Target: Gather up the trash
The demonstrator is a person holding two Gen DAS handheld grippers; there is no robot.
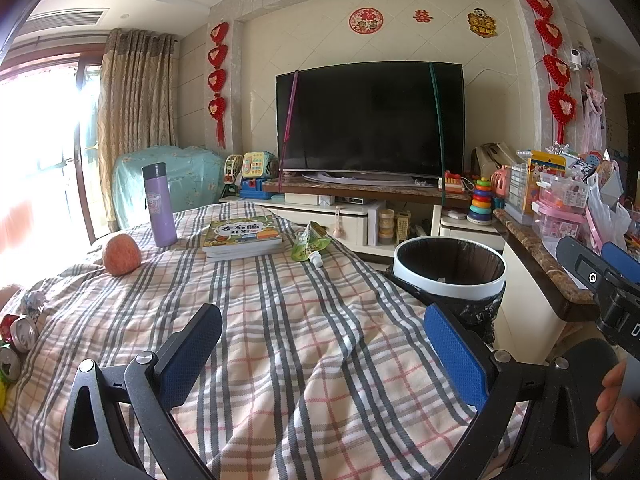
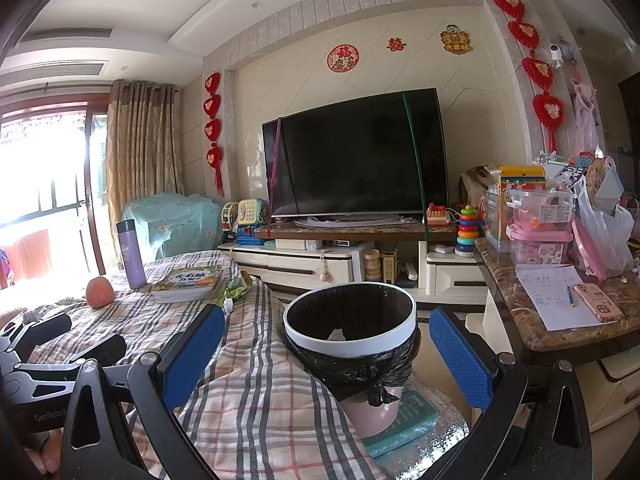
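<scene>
Plaid cloth covers the tabletop [image 1: 320, 320] in a living room, with a dark television [image 1: 370, 120] on the far wall. From the left wrist view, the left claw [image 1: 320, 356] hangs with its jaws wide apart and nothing between them, over a bare stretch of cloth. The trash lies scattered: a green squeeze pouch [image 1: 310, 245] beside the stacked books [image 1: 243, 238] at the far side, and crushed cans [image 1: 22, 334] at the near left edge. An apple [image 1: 121, 255] and a purple flask [image 1: 158, 205] stand far left, likely keepers. The lined trash bin [image 1: 449, 268] sits just off the tabletop's right edge, handy for drops.

From the right wrist view, the right claw [image 2: 326, 354] is also spread and empty, poised above the bin's rim [image 2: 352, 340], where one scrap already lies inside. Open cloth between the claws and the pouch leaves an easy reach; the cluttered side counter [image 2: 560, 320] to the right narrows room there.
</scene>
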